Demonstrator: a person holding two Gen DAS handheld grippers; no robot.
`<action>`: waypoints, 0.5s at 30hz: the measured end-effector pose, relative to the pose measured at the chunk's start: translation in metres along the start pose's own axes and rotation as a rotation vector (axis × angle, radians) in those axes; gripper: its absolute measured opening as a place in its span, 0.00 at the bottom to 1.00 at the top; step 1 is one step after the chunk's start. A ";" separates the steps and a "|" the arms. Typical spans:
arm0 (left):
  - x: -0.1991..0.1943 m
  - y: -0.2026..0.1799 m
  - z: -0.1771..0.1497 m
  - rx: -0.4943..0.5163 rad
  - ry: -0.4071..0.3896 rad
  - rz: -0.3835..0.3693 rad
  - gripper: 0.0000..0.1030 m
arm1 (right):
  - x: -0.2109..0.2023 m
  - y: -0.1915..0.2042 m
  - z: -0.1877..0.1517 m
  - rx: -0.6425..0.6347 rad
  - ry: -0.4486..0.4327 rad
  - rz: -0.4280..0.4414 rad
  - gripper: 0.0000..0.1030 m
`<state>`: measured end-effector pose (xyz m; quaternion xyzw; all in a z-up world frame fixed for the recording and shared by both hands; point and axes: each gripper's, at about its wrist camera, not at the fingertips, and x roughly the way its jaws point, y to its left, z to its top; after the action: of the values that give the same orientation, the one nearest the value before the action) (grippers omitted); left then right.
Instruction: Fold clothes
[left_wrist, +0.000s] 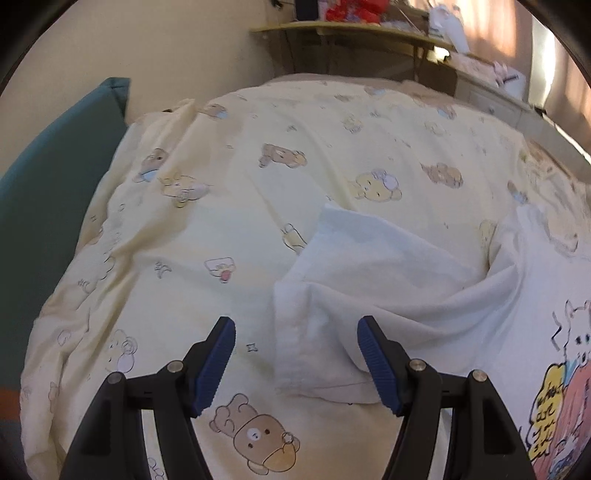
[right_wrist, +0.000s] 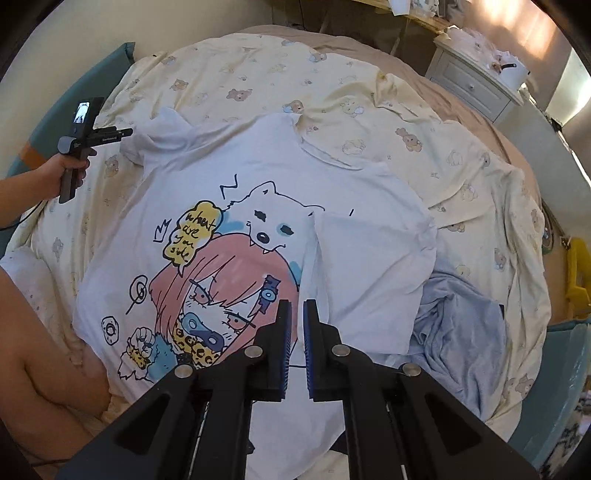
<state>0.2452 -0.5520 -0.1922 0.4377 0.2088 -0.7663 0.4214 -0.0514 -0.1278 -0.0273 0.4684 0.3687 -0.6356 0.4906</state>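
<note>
Reading "what are you side" on T-shirt (right_wrist: 236, 258) print; left claw (left_wrist: 295, 328) wide, right claw (right_wrist: 297, 310) narrow, empty.

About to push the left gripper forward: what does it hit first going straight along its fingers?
Probably the white T-shirt's sleeve, lying between the open left gripper fingers on the bear-print duvet; depth is unclear.

A bed (right_wrist: 509, 155) carries a pale yellow bear-print quilt (right_wrist: 258, 66); on the quilt lies a white printed T-shirt (right_wrist: 229, 206), spread flat; beside it a crumpled light-blue cloth (right_wrist: 461, 325), perhaps a garment.
</note>
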 end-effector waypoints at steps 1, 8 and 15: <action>-0.003 0.003 -0.001 -0.019 -0.002 -0.019 0.67 | 0.001 0.000 -0.002 -0.001 0.000 0.009 0.07; -0.013 0.033 -0.016 -0.158 -0.053 -0.183 0.67 | 0.017 -0.002 -0.005 -0.010 0.042 0.034 0.07; 0.005 0.052 -0.042 -0.310 -0.063 -0.310 0.67 | 0.035 -0.007 0.001 0.001 0.079 0.032 0.07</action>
<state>0.3074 -0.5544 -0.2157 0.3064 0.3757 -0.7939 0.3671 -0.0611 -0.1367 -0.0607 0.4989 0.3800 -0.6091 0.4855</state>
